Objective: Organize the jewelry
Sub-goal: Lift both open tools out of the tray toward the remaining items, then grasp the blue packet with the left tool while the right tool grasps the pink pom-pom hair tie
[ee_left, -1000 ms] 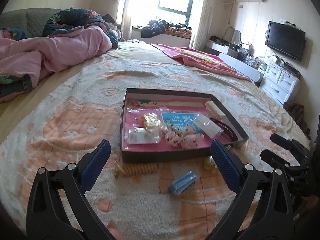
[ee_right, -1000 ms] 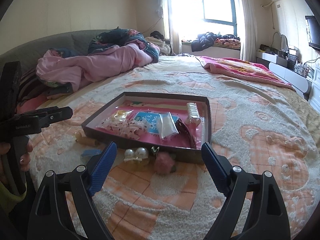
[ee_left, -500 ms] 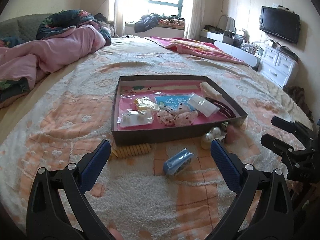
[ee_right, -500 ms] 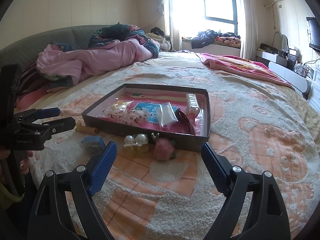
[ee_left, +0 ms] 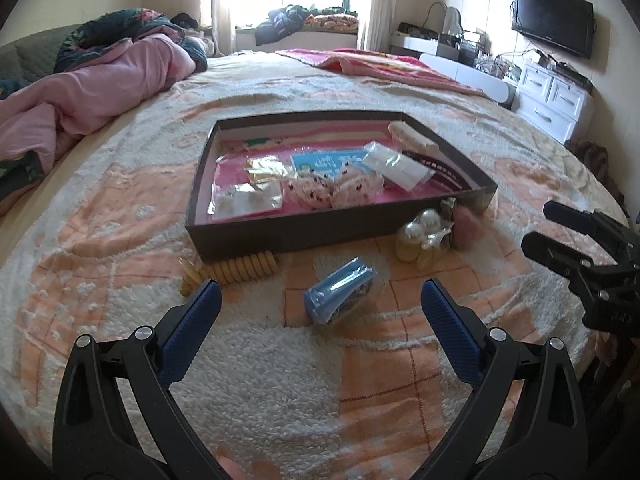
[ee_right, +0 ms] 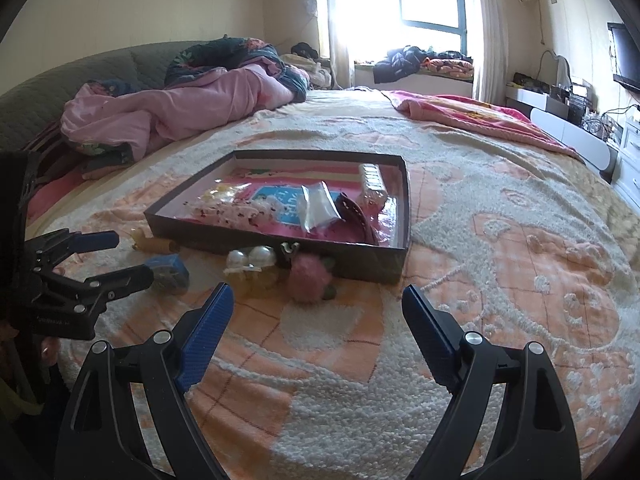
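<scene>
Both hand-held grippers spread, empty.
Your left hand-held gripper (ee_left: 320,304) frames the blue packet (ee_left: 340,295), lower centre; right hand-held gripper (ee_right: 318,310) faces the tray (ee_right: 360,262).

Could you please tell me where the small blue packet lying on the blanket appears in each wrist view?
Left wrist: blue packet at lower centre, in front of the dark tray.
Right wrist: blue packet at left of centre, left of the pearl ornaments.
Shared landmark: the dark tray.

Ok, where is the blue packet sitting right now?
In the left wrist view the blue packet lies on the blanket outside the tray, between the yellow beaded bracelet and the pearl piece.
</scene>
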`<state>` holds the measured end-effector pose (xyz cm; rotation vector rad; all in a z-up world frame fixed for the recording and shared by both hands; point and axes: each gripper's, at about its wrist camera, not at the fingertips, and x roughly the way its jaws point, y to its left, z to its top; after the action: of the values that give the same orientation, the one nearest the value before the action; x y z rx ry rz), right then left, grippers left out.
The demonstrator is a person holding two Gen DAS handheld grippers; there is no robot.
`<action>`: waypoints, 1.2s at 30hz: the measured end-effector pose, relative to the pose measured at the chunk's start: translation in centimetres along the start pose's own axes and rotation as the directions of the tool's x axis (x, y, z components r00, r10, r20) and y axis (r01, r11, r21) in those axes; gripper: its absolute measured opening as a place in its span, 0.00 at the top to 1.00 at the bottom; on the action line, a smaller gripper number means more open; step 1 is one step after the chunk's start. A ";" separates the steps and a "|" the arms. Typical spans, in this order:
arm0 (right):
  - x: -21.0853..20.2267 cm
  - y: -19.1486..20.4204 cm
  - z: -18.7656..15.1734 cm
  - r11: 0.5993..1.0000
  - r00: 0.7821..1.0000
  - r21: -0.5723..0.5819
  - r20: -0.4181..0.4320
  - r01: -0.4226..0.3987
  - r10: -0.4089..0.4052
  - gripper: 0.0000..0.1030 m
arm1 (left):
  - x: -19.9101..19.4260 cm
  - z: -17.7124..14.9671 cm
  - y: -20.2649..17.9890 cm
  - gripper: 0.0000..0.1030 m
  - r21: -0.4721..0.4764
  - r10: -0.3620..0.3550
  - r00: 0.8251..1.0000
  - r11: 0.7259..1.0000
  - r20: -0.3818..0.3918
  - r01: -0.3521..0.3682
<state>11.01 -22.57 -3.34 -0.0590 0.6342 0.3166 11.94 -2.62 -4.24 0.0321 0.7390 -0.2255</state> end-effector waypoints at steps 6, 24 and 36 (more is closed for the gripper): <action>1.3 -0.4 -0.1 1.000 1.000 0.008 -0.029 0.006 -0.006 0.22 | 0.9 -0.3 0.0 0.11 0.002 -0.002 1.000 1.000 -0.026 0.002; 6.1 -0.1 1.0 1.000 0.992 0.025 -0.130 0.005 -0.002 0.52 | 3.6 -0.6 -0.8 0.55 -0.003 -0.026 0.996 1.000 -0.080 0.025; 8.1 0.5 1.4 0.999 0.983 0.047 -0.179 -0.024 0.032 0.67 | 3.1 -0.4 -1.6 0.63 0.024 -0.048 0.997 0.998 -0.068 0.049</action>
<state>17.78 -19.69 -6.96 -0.0356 0.8216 0.3266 13.59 -4.72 -6.56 0.0463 0.8044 -0.2814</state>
